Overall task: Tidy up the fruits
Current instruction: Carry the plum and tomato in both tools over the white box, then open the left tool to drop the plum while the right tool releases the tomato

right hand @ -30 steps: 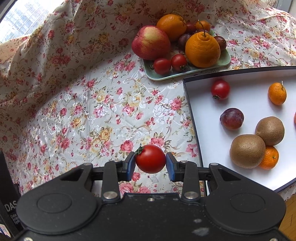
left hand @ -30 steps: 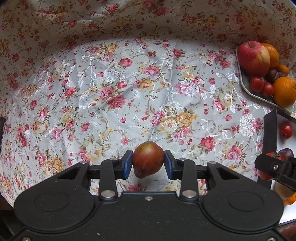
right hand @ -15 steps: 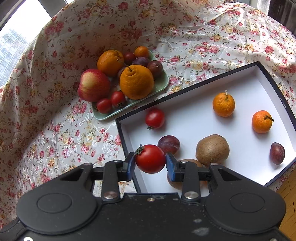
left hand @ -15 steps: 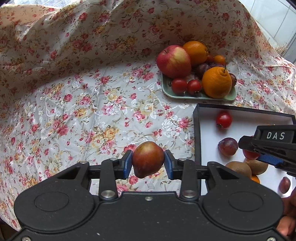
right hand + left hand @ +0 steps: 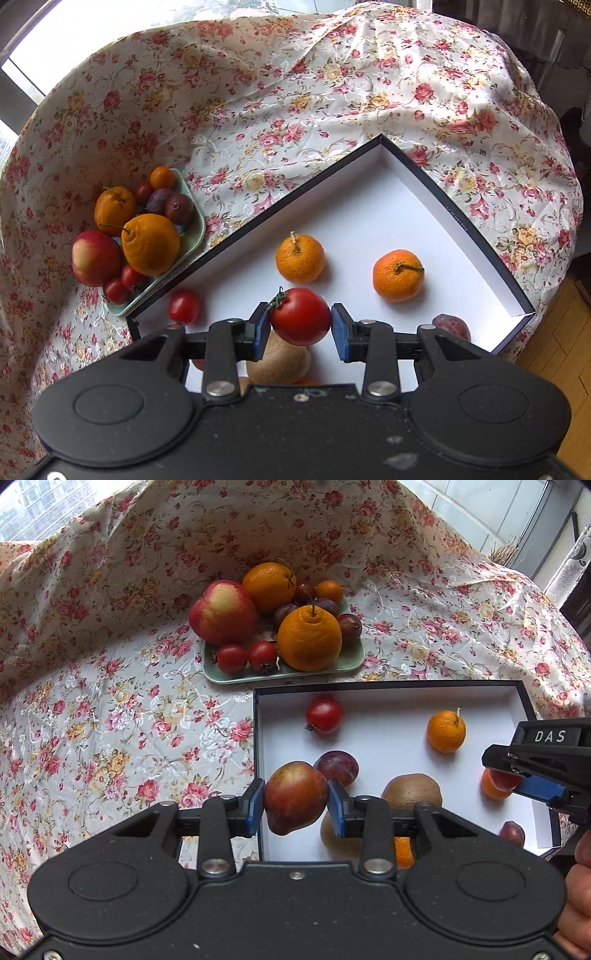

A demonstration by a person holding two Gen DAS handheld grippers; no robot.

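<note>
My left gripper (image 5: 295, 806) is shut on a red-brown pear (image 5: 293, 795), held over the near left corner of the white box (image 5: 388, 698). A red tomato (image 5: 300, 315) sits clamped in my right gripper (image 5: 300, 326), above the box floor (image 5: 369, 206). In the left wrist view the right gripper (image 5: 532, 775) shows at the right edge over the box. Inside the box lie a tomato (image 5: 324, 714), a plum (image 5: 337, 766), kiwis (image 5: 412, 790) and small oranges (image 5: 300, 256).
A green tray (image 5: 325, 664) behind the box carries an apple (image 5: 222, 611), two big oranges (image 5: 309, 637), plums and two small tomatoes (image 5: 232, 658). Floral cloth (image 5: 110, 720) covers the table and rises at the back. A hand (image 5: 578, 886) shows at the right edge.
Both grippers have swung from over the cloth to above the box, each still holding its fruit. The tray has slid left in both views.
</note>
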